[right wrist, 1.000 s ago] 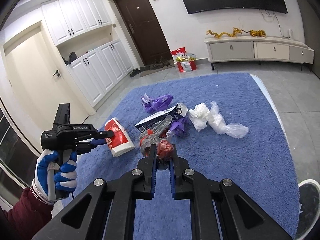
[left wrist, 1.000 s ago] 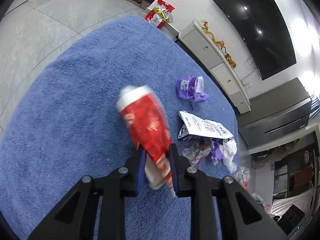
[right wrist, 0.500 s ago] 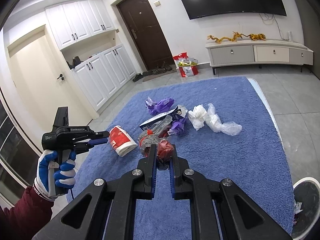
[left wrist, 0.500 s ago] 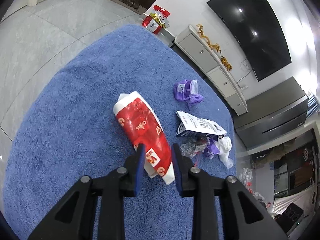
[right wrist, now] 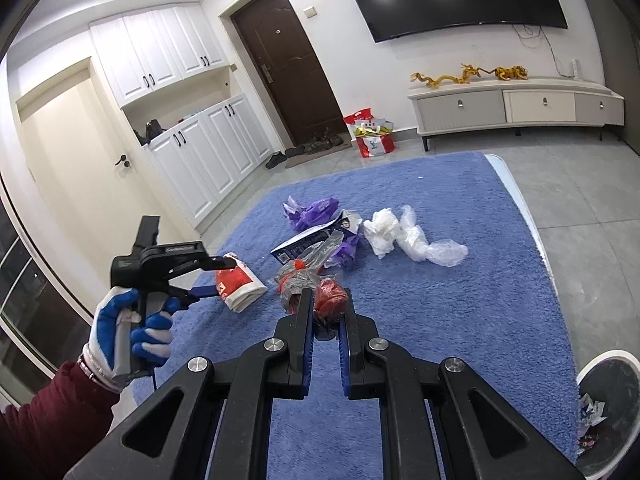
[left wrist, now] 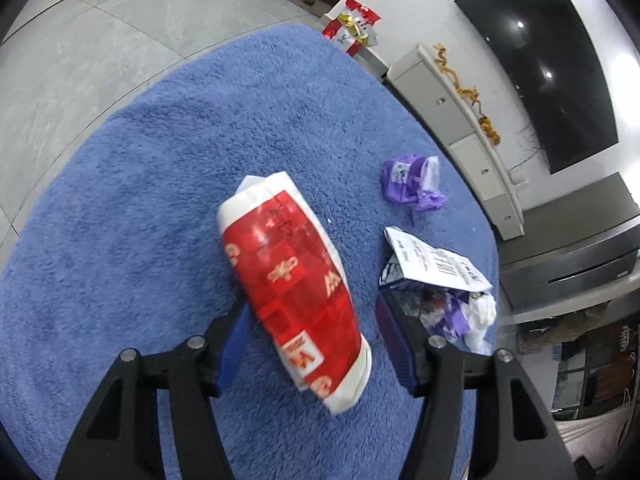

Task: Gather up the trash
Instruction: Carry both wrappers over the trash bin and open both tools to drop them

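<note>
A red and white snack bag [left wrist: 296, 284] lies on the blue rug [left wrist: 140, 220] between the blue pads of my left gripper [left wrist: 312, 344]. The jaws are opening, and neither pad presses on the bag. In the right wrist view the same bag [right wrist: 238, 284] rests on the rug by the left gripper [right wrist: 210, 278], which a gloved hand [right wrist: 132, 328] holds. My right gripper [right wrist: 327, 300] is shut on a crumpled red wrapper [right wrist: 330, 294] tangled with clear plastic [right wrist: 296, 278].
More litter lies on the rug: a purple bag [right wrist: 312, 212], a torn printed carton [right wrist: 312, 240] and white plastic bags [right wrist: 404, 236]. A round bin [right wrist: 608, 400] holding scraps stands at the lower right. A TV cabinet [right wrist: 516, 104] lines the far wall.
The left jaws have spread apart and the red and white bag has slipped from their grip down onto the rug. The right gripper stays shut on its red wrapper.
</note>
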The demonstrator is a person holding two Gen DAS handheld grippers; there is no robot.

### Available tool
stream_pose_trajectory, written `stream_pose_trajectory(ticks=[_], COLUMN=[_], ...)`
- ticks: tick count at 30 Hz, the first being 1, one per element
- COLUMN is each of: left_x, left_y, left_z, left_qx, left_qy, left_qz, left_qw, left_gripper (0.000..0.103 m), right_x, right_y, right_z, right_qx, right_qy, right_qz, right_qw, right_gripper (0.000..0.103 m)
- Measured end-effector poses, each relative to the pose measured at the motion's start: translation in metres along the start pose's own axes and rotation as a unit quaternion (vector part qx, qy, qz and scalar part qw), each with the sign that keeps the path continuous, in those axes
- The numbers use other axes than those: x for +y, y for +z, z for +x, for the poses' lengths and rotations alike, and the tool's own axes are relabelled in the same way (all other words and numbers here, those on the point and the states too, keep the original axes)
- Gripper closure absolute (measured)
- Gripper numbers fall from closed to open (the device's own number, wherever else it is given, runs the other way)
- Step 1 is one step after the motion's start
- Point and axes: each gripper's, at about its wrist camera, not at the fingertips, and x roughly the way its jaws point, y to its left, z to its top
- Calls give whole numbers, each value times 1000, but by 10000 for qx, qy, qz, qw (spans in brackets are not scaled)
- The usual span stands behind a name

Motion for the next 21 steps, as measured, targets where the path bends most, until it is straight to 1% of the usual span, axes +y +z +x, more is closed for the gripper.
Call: stream_pose_trajectory(ticks=[2,5,6,7,11,15,19,21], left_x=[-2,-3,-5,-5,-6,-1,-1,-2], left_y=[3,6,6,7,6,-1,-11,-18], left_z=[9,17,18,19,19,15,2,-8], left_qx=[22,59,16,13,-53,-82,-58,-14], left_qy=[90,99,126,114,2,-201,-473,-677], left_qz=[-54,-180,-166,-146,-137,-142,51,137], left_qw=[9999,9998,9998,9998,9999,9997,9988,9976], left_gripper=[44,47,53,56,59,60,60,60], right_x=[-5,-11,-13,-15,-20,-21,-21,-23], right_y=[0,-2,-3,-4,-7,-9,-12,-13], right_z=[-5,-13,-16,-18,-23,-28,-34,-38], right_qx=[-23,-57,-66,-72,-80,-84,-89,-107], right_qy=[-34,-100,-122,-149,-183,-171,-166,-164], right_qz=[19,42,53,61,98,112,87,96], right_qw=[10000,9999,9999,9998,9998,9998,9998,9998], right_gripper=[92,92,92,92,92,92,92,92])
